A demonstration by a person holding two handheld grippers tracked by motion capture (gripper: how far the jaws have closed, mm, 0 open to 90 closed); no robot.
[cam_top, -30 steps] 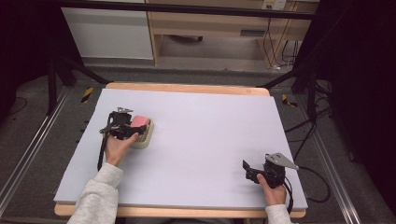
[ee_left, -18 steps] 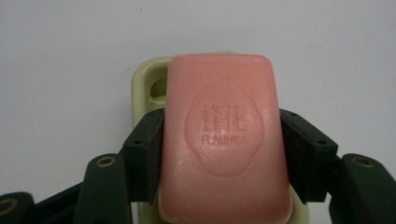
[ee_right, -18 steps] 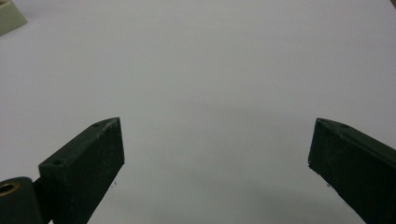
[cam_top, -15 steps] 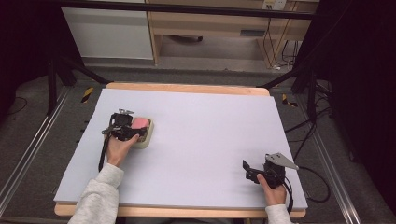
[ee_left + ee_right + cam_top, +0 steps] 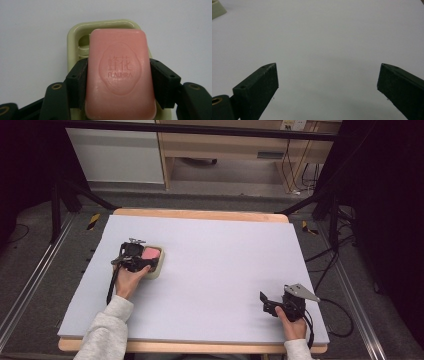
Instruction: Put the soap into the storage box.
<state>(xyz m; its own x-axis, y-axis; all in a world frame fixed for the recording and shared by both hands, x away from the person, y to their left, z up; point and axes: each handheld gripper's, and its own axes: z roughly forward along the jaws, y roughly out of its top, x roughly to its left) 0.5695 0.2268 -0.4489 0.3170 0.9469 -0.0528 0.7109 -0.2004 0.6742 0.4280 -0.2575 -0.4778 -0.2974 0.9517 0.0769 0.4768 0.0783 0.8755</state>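
Soap (image 5: 120, 75), one pink bar, sits pinched between our left gripper (image 5: 119, 82) jaws, whose black pads press flat on its two long sides. It lies over the dish (image 5: 75, 37), on the left half of the table (image 5: 215, 270), and we cannot tell whether it rests on the dish or hangs just above it.

Starting nearest us in the high view, the table's front wooden edge runs just behind our two sleeves. Our right gripper (image 5: 272, 302) sits near the front right corner, its jaws spread wide with nothing between them; in the right gripper view we see bare matte sheet ahead of them and a corner of the dish at the far upper left. Between the two grippers the sheet is open and flat, well apart from any edge.

Farther in, our left gripper (image 5: 134, 260) is over the dish (image 5: 156, 270), near the table's left side but clear of its edge. Beyond the dish the sheet runs bare to the far wooden rim.

The bar is a rounded rectangle, smooth and waxy, with an oval stamp bearing characters and the word FLAUHRA. The dish is pale cream-green, glossy, rounded at the corners, with a raised rim and ribs in its floor. The sheet is pale lilac-grey and matte over a wooden board.

We count one bar, one dish, two grippers, one table.
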